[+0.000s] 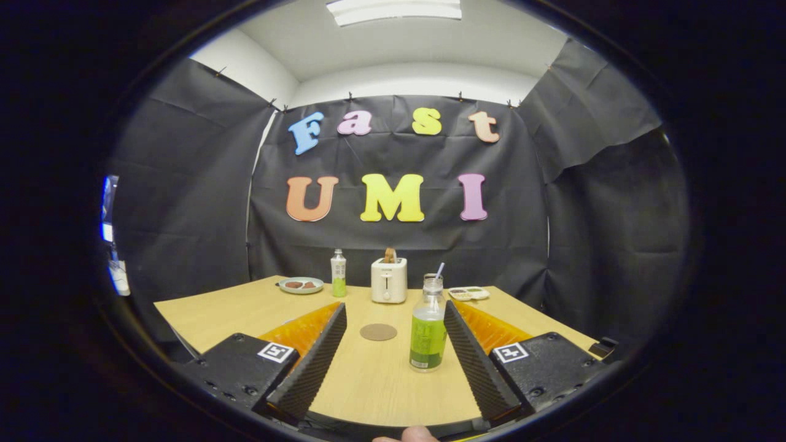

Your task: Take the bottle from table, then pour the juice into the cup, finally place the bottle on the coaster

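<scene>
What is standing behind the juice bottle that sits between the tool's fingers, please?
Behind the bottle a straw rises; whatever holds it is covered by the bottle's neck. A white toaster and a small tray stand further back. The tool is open.

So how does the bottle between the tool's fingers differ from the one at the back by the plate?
The near bottle stands uncapped between the open tool fingers; the far bottle has a white cap and stands beside the plate. The near bottle's green label covers its lower half, with clear shoulders; the far bottle looks white above, green below. Both stand upright on the table.
</scene>
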The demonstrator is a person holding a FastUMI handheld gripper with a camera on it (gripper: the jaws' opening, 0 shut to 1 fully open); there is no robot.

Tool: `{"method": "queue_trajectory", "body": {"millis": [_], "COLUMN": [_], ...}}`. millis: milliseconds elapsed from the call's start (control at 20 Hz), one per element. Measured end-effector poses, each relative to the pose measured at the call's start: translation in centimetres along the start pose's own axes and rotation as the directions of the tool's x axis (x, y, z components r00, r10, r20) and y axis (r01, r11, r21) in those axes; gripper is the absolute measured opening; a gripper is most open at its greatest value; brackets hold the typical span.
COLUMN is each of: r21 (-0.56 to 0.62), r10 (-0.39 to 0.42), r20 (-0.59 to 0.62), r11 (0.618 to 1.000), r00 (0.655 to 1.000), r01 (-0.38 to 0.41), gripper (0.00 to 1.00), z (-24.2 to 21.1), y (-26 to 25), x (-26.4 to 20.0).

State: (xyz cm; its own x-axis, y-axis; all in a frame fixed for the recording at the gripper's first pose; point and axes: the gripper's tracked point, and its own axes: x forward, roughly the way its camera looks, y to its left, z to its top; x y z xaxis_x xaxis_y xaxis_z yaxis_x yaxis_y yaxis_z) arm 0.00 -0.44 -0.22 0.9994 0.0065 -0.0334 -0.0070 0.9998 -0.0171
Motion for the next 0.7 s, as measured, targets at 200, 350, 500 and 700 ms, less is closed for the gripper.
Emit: {"method": "queue_trajectory", "body": {"millis": [200,350,500,700], "r21": [0.016,0.033,0.014,0.037], "r10": [-0.003,-0.007,-0.009,0.007], "r20": [-0.006,0.001,0.014,-0.006], "r11": [1.0,0.999,1.0,0.999], "r00": [1.0,1.0,1.0,1.0], "r01": [0.003,0.007,0.009,-0.007], "gripper": [1.0,1.0,1.0,1.0], "z": [0.4,1.7,2.9,2.5], "y": [-0.9,-2.3,-3.5,-4.5], "x": [0.5,1.2,2.2,4.4]}}
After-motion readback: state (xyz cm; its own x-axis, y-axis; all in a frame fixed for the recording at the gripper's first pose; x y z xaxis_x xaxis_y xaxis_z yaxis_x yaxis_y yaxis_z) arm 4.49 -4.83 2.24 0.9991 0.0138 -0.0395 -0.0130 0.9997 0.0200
